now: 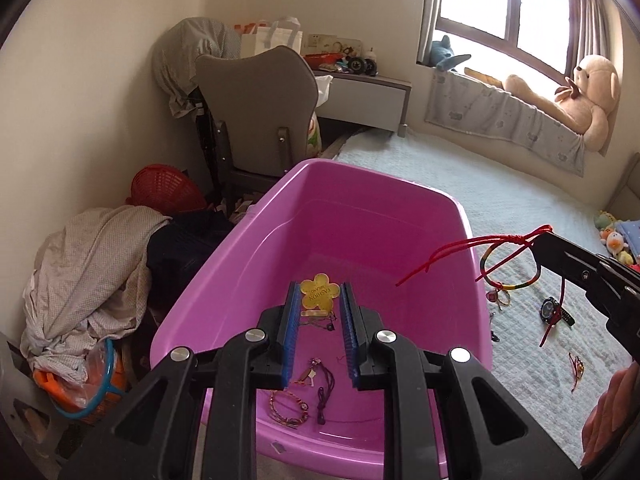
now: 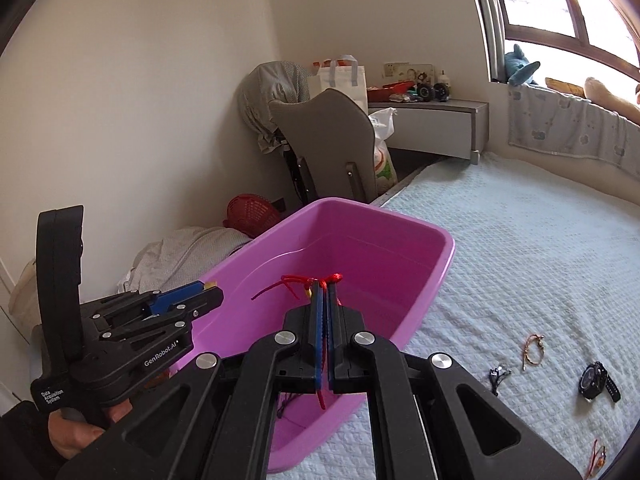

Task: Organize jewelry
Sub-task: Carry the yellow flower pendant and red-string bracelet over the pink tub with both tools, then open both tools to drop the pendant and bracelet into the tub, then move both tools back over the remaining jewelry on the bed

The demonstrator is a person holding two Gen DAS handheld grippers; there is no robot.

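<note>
A pink plastic bin [image 1: 360, 184] stands on the bed's edge. Over its inside, my left gripper [image 1: 320, 288] is shut on a yellow flower-shaped tag [image 1: 320, 298], and small jewelry pieces hang under the tag. My right gripper [image 2: 324, 286] is shut on a red cord bracelet [image 2: 296, 280] above the bin [image 2: 400, 220]. In the left wrist view that gripper [image 1: 538, 240] comes in from the right, with the bracelet's striped loop [image 1: 508, 276] dangling past the bin's right rim. A beaded bracelet [image 1: 288, 408] and a dark cord [image 1: 322, 400] lie on the bin floor.
A black watch [image 2: 598, 380], a gold chain bracelet [image 2: 532, 350], a small black piece [image 2: 498, 376] and a red-gold piece [image 2: 598, 456] lie on the pale bedspread [image 2: 540, 260]. A grey chair [image 1: 256, 112], a red basket [image 1: 164, 192] and a laundry pile [image 1: 92, 276] stand left of the bin.
</note>
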